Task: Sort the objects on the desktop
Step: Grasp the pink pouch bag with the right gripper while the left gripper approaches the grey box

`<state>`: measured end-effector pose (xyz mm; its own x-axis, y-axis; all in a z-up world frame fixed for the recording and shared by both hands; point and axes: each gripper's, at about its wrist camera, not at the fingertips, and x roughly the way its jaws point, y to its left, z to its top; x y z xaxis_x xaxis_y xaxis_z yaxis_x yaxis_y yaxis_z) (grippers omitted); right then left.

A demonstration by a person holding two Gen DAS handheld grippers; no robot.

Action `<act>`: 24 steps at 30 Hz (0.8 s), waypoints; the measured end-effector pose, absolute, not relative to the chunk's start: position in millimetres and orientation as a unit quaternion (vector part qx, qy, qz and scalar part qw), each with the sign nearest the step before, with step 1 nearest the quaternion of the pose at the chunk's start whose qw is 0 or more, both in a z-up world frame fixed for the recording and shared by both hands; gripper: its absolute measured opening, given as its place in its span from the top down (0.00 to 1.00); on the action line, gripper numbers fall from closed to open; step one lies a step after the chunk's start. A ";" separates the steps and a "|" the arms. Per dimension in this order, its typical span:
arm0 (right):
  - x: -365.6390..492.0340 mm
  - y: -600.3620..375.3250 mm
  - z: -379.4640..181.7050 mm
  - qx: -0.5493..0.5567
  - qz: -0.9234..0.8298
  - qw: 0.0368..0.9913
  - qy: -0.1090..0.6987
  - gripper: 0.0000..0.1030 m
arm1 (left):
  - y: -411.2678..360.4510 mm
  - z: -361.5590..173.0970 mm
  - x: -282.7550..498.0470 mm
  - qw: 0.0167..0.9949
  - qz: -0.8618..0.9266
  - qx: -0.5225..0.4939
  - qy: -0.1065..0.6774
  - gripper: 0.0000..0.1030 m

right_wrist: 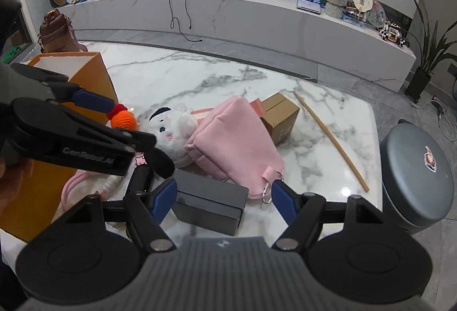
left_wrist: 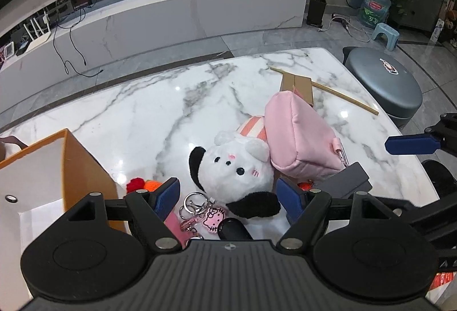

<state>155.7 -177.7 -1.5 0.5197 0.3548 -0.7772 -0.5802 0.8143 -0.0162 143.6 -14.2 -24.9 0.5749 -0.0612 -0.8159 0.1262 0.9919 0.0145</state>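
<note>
On the marble table a white plush toy with black ears leans against a pink pouch. My left gripper hangs open just over the plush's lower black ear and a pink cat keychain, its pads touching neither. In the right wrist view my right gripper is open around a dark grey box, with a gap at its right pad. The pink pouch lies just behind that box. The left gripper shows there over the plush.
An orange paper bag stands open at the left. A small cardboard box and a wooden stick lie behind the pouch. Knitted orange and red balls and a black cylinder sit near the plush. A grey round stool stands off the table's right.
</note>
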 end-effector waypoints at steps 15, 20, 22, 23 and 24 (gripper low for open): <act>167.4 -124.8 -34.9 -0.224 0.284 0.865 0.346 0.25 | 8.8 -33.0 165.6 0.886 -0.028 -0.005 0.463 0.15; 166.5 -99.6 -50.9 -0.294 0.249 0.868 0.314 0.25 | 12.3 -36.6 170.6 0.884 -0.030 -0.011 0.466 0.15; 165.1 -91.4 -59.3 -0.329 0.242 0.860 0.306 0.30 | 11.6 -38.1 172.1 0.884 -0.033 -0.011 0.467 0.15; 165.0 -89.7 -61.6 -0.336 0.243 0.857 0.306 0.34 | 10.9 -38.8 173.0 0.883 -0.035 -0.012 0.467 0.15; 166.0 -88.3 -64.5 -0.342 0.245 0.853 0.309 0.45 | 10.1 -39.2 173.7 0.883 -0.037 -0.011 0.468 0.15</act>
<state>166.0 -88.3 -64.5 0.6889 0.2064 -0.6948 -0.6293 0.6461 -0.4320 173.7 10.1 -39.2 0.5601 -0.0759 -0.8250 0.0549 0.9970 -0.0544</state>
